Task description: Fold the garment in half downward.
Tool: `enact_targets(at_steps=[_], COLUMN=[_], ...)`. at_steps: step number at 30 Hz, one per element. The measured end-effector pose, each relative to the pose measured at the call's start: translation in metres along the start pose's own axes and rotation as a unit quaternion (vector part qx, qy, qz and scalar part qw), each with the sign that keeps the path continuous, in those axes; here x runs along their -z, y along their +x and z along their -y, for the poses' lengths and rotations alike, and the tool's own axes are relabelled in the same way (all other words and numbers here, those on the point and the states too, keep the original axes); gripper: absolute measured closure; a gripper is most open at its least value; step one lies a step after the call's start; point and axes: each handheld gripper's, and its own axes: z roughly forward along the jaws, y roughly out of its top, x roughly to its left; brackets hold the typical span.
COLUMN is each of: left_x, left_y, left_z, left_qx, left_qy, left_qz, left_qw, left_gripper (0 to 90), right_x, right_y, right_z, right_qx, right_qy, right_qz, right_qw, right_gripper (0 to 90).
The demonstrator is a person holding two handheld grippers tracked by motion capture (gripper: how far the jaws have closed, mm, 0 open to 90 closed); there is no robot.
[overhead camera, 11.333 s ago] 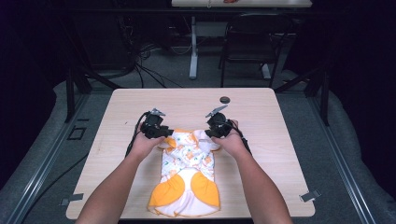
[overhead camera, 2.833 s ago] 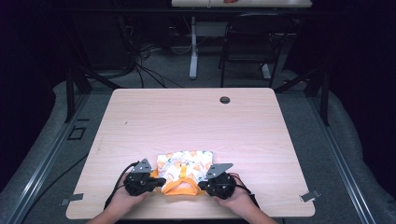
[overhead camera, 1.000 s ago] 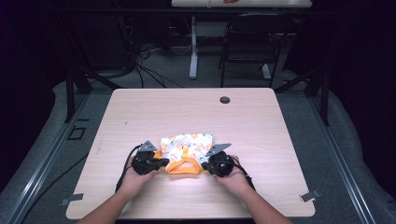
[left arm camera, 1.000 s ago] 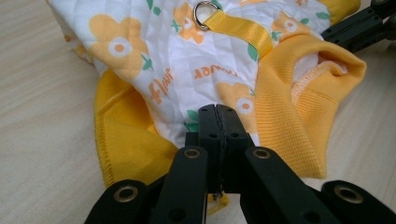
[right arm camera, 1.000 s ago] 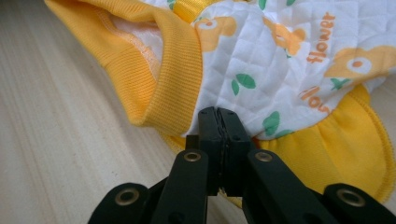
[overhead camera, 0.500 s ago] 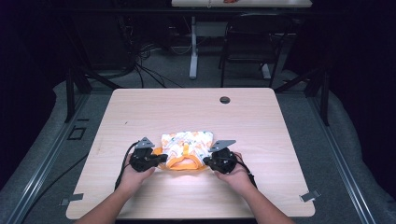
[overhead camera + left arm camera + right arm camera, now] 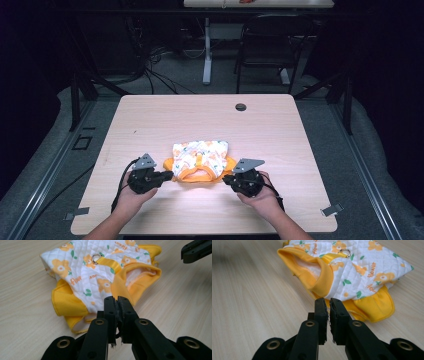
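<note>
On the pale wood table [image 7: 280, 125], a folded garment [image 7: 201, 159]; dark room beyond.

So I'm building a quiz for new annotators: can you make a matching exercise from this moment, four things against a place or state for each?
Things:
1. left gripper
2. right gripper
3. metal ring
4. round black grommet

Places or states:
A. set in the table near its far edge
B. on the yellow strap of the flowered pet garment
C. jaws shut, at the garment's left side in the high view
D. jaws shut, at the garment's right side in the high view

Pairs: 1-C, 2-D, 3-B, 4-A
</note>
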Motion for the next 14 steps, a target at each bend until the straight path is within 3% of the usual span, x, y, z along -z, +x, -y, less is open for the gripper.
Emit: enact_targets(at_steps=[6, 9, 14], left_x=[0.005, 0.007, 0.010], left_y=[-0.006, -0.009, -0.012], left_z=[0.016, 0.025, 0.036], left_qx=[0.002, -0.007, -0.004], left_qy=[-0.002, 0.002, -0.008], left_qz=[-0.005, -0.010, -0.015], left_qw=[1.0000, 0.9999, 0.9998], left_gripper=[84.0, 82.2, 72.9], right_x=[0.007, 0.008, 0.007], right_y=[0.008, 0.010, 0.015], right_z=[0.014, 0.022, 0.032], right_qx=[0.000, -0.006, -0.009], right_qy=[-0.003, -0.006, -0.011], right_qz=[0.001, 0.000, 0.000], right_qw=[1.0000, 1.0000, 0.9999], right_gripper=[82.1, 80.8, 76.7])
